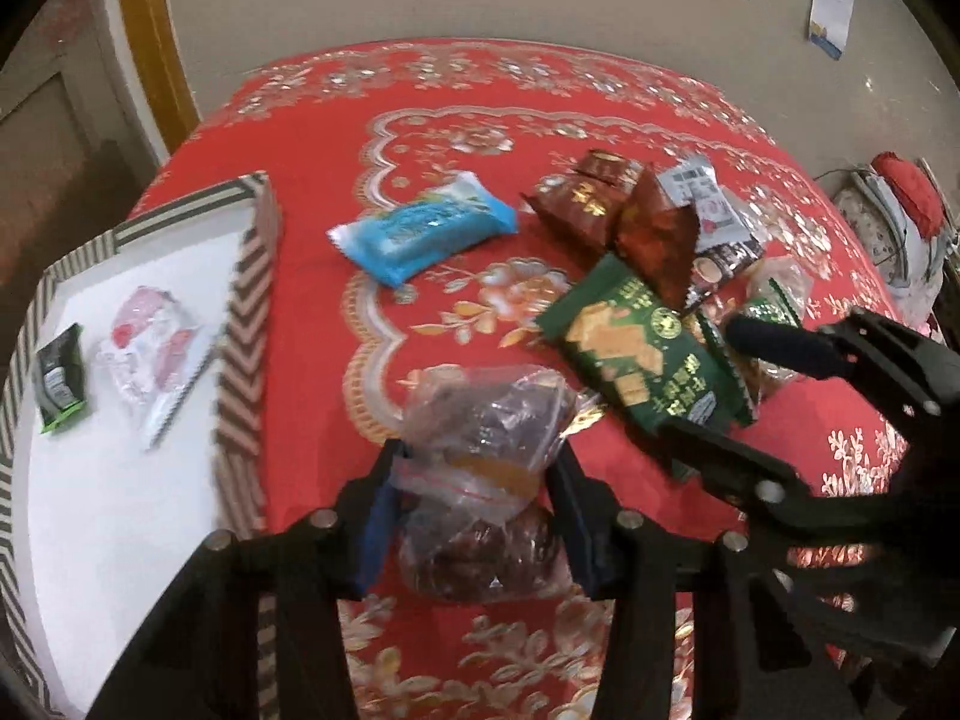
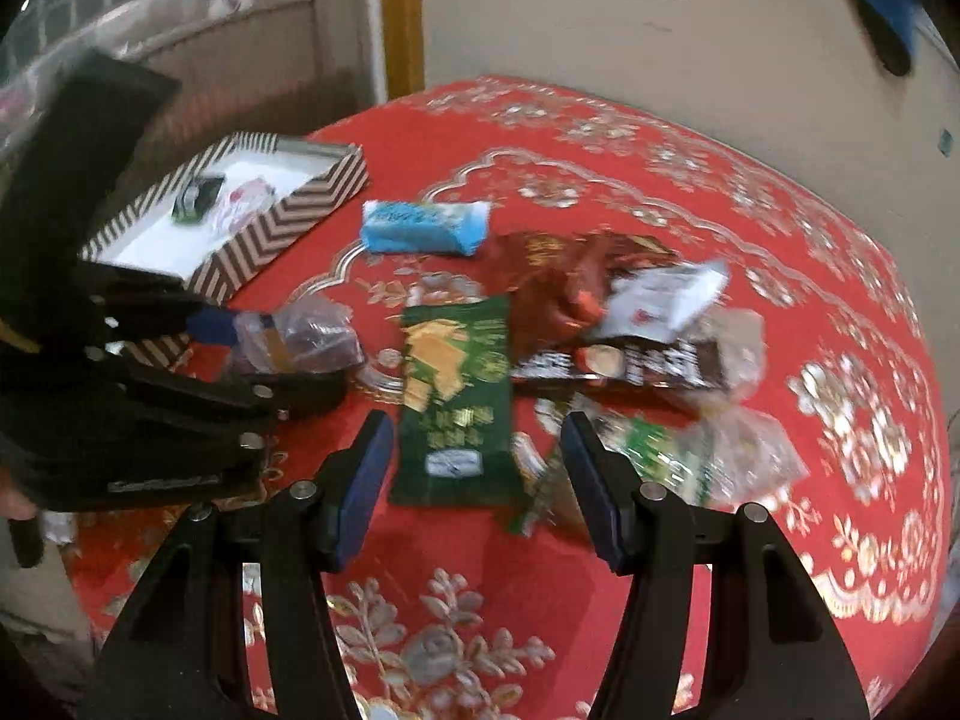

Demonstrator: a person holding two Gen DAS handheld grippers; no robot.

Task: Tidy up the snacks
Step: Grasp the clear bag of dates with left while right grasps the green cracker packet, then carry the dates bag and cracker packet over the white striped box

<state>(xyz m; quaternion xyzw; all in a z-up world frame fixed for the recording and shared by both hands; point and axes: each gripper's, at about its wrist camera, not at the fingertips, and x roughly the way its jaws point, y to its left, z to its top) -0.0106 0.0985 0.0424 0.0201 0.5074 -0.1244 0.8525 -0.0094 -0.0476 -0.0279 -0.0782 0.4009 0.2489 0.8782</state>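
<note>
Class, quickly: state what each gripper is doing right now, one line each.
Left gripper: shut on the clear plastic bag of dark brown snacks.
Right gripper: open, holding nothing, with the green foil snack packet lying between its fingers.

No wording is showing clearly enough to be read in either view. The green snack packet (image 1: pixel 645 354) is carrying pale printed characters along its length and a round emblem, all blurring beyond reading. The blue wrapper (image 1: pixel 423 228) is bearing smeared lettering, the brown packets (image 1: pixel 585 201) are showing a gold mark, and the white sachet (image 1: pixel 696 189) is displaying a barcode-like patch, none of it legible.
</note>
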